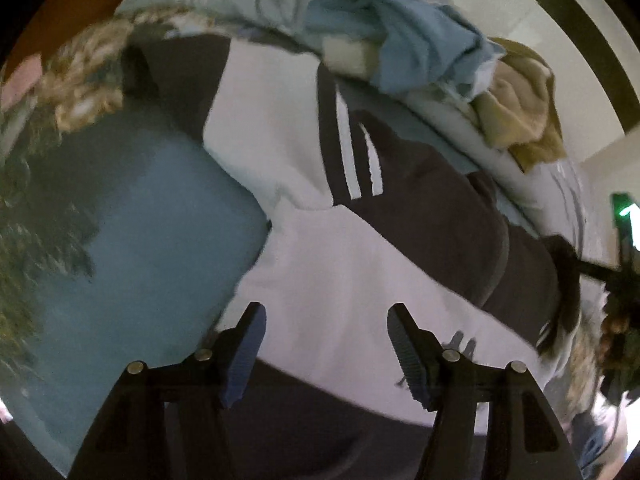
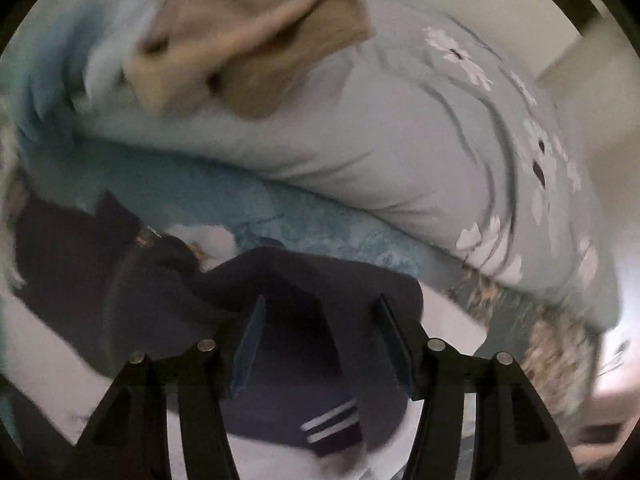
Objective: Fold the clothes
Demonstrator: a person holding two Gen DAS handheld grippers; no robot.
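1. Left wrist view: the left claw (image 1: 324,344) is wide open and holds nothing. Its two fingers stand above the white body of one dark-and-white sweatshirt (image 1: 320,280), which lies spread on the blue bed sheet (image 1: 152,240). I think it is spread like this so that it can be folded.
2. On this sweatshirt I count two white stripes (image 1: 360,156) on the dark sleeve that crosses the middle.
3. Far behind lies a heap of other clothes: one blue piece (image 1: 400,28) and one tan piece (image 1: 516,100). They probably wait for their turn.
4. At the right edge a dark tool with a green light (image 1: 624,216) is visible; it may be the other gripper, but I cannot tell.
5. Right wrist view: the right claw (image 2: 320,344) is also open and empty, just over the dark sleeve (image 2: 304,288) of the sweatshirt, maybe ready to take it. Near the cuff I count two white stripes (image 2: 330,420).
6. Far behind lie one flowered duvet (image 2: 380,140) and one tan cloth (image 2: 248,40) upon it. The picture is blurred.
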